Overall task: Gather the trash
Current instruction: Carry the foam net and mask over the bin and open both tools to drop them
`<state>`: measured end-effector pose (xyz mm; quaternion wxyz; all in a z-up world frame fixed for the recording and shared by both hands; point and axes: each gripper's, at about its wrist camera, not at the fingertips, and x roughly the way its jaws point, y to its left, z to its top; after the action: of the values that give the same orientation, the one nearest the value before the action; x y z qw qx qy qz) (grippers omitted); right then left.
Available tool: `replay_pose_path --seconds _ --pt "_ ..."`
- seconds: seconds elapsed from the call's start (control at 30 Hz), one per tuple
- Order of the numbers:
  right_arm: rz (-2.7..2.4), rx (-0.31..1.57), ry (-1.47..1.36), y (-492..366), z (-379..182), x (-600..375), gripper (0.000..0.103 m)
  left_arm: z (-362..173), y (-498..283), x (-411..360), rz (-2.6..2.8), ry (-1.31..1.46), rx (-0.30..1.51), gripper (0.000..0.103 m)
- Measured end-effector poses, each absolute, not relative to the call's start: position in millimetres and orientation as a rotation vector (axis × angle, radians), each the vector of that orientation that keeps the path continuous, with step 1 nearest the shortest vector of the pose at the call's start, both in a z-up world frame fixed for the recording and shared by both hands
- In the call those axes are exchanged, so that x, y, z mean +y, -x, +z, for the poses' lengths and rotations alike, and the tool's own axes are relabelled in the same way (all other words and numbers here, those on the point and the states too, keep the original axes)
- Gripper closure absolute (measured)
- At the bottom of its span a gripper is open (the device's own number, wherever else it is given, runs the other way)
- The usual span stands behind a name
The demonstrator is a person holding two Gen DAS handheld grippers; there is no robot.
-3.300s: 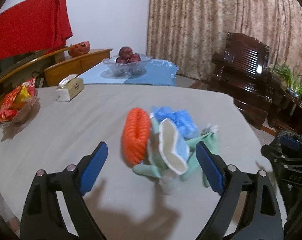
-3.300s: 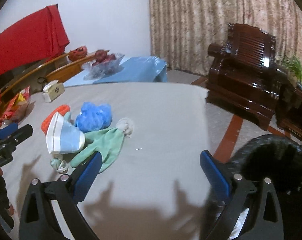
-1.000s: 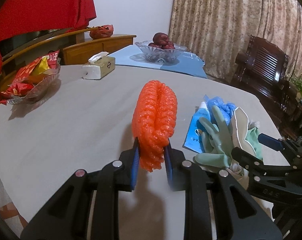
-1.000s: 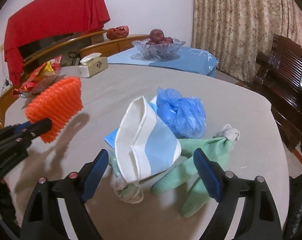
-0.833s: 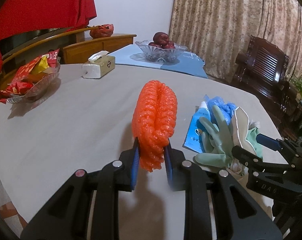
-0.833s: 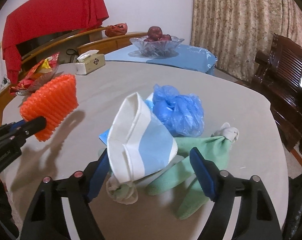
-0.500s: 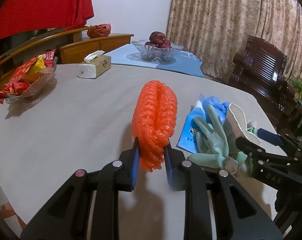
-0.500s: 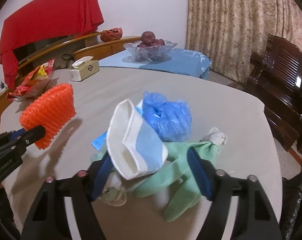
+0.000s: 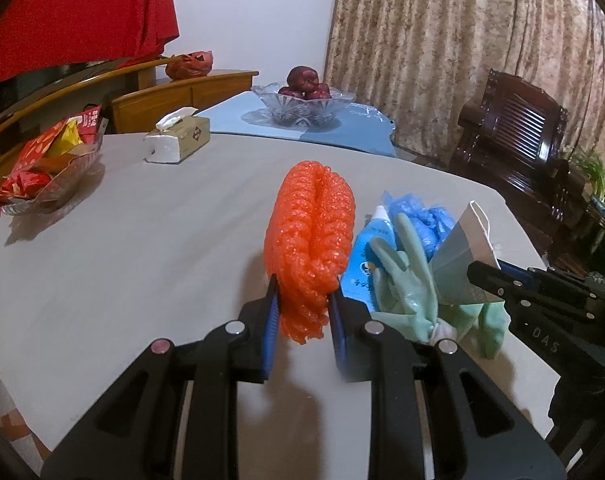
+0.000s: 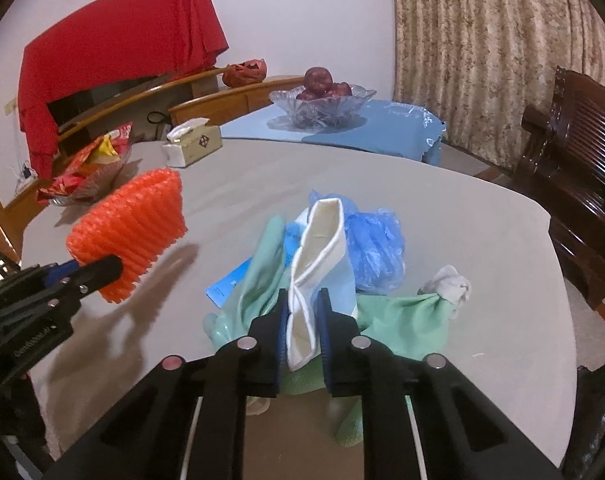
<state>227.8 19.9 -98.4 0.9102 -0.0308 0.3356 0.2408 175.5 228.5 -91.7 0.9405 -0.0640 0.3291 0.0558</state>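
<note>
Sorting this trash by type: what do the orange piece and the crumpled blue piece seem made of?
Orange piece: likely soft foam netting, matte, judging by its ribbed, bubbly mesh that squashes in the left hand-held gripper. Crumpled blue piece: probably thin plastic film, since it looks translucent, glossy and wrinkled.

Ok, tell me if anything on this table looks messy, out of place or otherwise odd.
A heap of litter sits mid-table: limp green gloves, a crumpled blue plastic bag and a blue packet piled together. The right gripper is closing on a flattened paper cup; the left gripper holds an orange foam net.
</note>
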Motion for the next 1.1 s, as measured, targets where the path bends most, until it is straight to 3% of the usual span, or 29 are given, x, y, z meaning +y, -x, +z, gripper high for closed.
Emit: replay_pose_path --seconds 1.1 --pt "0.366 0.572 0.022 -179.9 -29.5 -98.1 0.091 -39.4 -163.3 88.8 -0.116 0.098 0.611 0.081"
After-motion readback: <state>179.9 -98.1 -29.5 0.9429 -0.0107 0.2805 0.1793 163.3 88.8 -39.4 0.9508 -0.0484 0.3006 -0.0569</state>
